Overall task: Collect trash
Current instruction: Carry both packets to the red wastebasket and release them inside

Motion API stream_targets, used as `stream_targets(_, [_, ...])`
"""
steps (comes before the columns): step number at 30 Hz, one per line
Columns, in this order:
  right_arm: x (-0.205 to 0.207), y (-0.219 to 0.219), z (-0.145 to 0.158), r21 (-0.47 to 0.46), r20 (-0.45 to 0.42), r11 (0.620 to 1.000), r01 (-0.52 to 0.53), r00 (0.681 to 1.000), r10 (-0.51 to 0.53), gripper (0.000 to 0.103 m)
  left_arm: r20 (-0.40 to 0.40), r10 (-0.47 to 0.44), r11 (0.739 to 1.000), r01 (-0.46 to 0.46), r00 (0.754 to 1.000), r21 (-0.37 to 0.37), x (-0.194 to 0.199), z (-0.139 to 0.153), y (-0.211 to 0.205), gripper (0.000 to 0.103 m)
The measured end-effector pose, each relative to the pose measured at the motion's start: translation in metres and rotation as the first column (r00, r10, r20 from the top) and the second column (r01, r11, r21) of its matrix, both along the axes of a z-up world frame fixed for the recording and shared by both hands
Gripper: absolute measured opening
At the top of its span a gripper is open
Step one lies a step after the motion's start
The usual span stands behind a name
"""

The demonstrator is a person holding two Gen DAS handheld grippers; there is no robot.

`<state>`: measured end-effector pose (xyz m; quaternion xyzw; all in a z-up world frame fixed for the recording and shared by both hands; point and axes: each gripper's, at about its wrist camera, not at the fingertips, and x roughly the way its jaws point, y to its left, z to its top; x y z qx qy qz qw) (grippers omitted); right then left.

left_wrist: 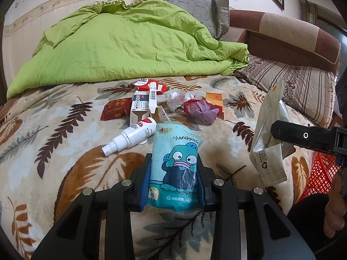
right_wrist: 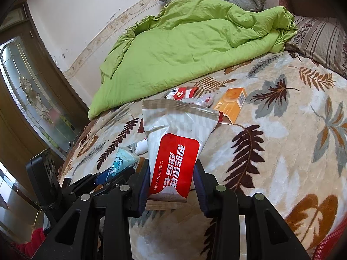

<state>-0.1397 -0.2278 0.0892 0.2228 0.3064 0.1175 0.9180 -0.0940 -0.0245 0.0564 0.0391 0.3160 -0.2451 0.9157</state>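
Fleecy, matt leaf-print blanket [left_wrist: 65,130] across the bed. On it, behind a glossy white plastic spray bottle [left_wrist: 130,137]: crinkled clear film [left_wrist: 175,99], matt cardboard boxes [left_wrist: 141,106]. Beyond, rumpled green cotton-like quilt [left_wrist: 130,43]. Shiny blue plastic tissue pack [left_wrist: 175,169] between matt black plastic hand-held gripper [left_wrist: 173,173] fingers; glossy wet-wipe pouch [right_wrist: 173,151].

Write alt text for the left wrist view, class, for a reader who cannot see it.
The left gripper clamps a blue cartoon tissue pack above a leaf-patterned blanket. Beyond it lie a white spray bottle, small boxes and wrappers, with a green quilt behind. At right, the right gripper holds a pale wet-wipe packet near a red basket.
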Motion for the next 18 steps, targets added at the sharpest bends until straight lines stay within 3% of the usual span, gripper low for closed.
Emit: stream_targets(18, [0.0078,0.0032,0.0019,0.025,-0.011,0.999,-0.021,1.000,0.021,0.041,-0.058,-0.022,0.999,0.020,0.998,-0.036,0.0014,-0.0054,-0.0061,0.034])
